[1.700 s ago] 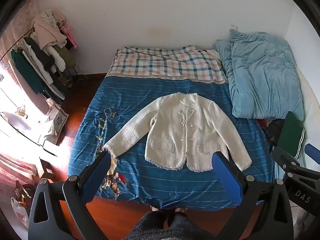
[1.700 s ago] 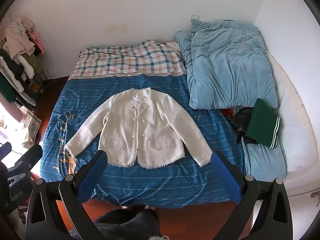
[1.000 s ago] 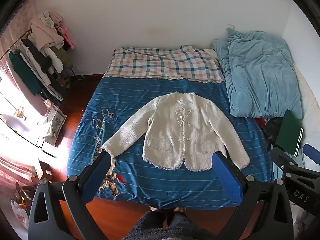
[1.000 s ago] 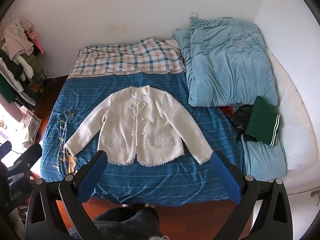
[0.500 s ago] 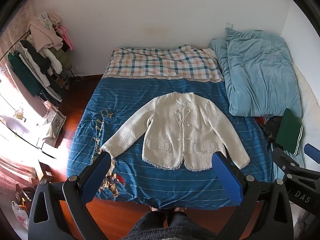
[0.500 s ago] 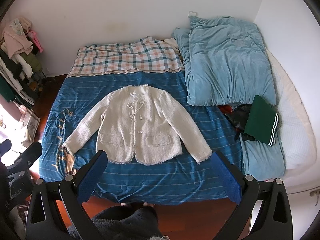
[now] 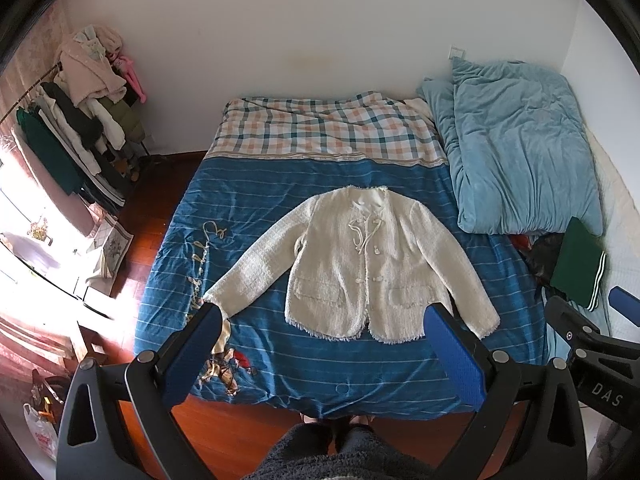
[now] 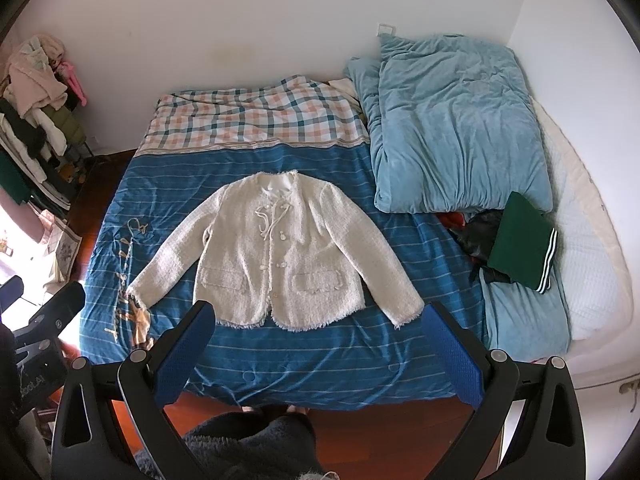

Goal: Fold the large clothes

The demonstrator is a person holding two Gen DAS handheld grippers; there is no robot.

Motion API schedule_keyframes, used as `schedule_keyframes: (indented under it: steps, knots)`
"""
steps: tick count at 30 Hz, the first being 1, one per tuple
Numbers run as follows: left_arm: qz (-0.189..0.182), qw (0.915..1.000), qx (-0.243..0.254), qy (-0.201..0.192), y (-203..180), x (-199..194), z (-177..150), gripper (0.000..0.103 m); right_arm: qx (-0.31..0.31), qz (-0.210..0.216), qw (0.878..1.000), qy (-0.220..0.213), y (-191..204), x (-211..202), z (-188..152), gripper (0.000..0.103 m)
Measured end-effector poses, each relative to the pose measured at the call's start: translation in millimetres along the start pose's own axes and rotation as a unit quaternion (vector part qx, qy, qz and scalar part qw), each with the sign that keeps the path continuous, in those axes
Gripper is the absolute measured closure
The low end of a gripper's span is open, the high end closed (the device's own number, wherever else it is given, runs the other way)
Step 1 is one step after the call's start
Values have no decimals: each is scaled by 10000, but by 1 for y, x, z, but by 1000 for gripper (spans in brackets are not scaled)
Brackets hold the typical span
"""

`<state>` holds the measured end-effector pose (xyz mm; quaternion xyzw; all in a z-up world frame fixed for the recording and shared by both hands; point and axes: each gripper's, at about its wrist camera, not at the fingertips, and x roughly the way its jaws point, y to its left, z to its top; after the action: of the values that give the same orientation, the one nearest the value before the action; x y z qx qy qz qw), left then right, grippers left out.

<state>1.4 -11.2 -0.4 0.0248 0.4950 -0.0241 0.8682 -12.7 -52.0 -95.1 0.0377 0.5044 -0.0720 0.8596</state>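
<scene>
Your left tongs (image 7: 322, 330) and right tongs (image 8: 318, 322) both hang spread wide and hold nothing above the foot of the bed (image 7: 280, 360). The cream jacket (image 7: 360, 264) lies flat on the blue bedspread, sleeves angled outward.

A jacket (image 7: 372, 268) lies flat in the middle of the bed (image 7: 256, 352), front up, collar toward the wall and hem toward the bed's near edge, both sleeves spread outward. A folded duvet (image 7: 516, 160) lies along the bed's right side, with a folded garment (image 7: 576, 268) on a small clothes heap just before it. A loaded clothes rack (image 7: 76, 136) stands on the floor left of the bed.
</scene>
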Motion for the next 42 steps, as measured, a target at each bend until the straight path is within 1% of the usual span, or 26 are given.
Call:
schedule_keyframes:
  steps: [42]
  knots:
    - [-32, 10000, 15, -9, -5, -1, 4, 0, 5, 5, 10000, -8, -1, -1, -1, 0]
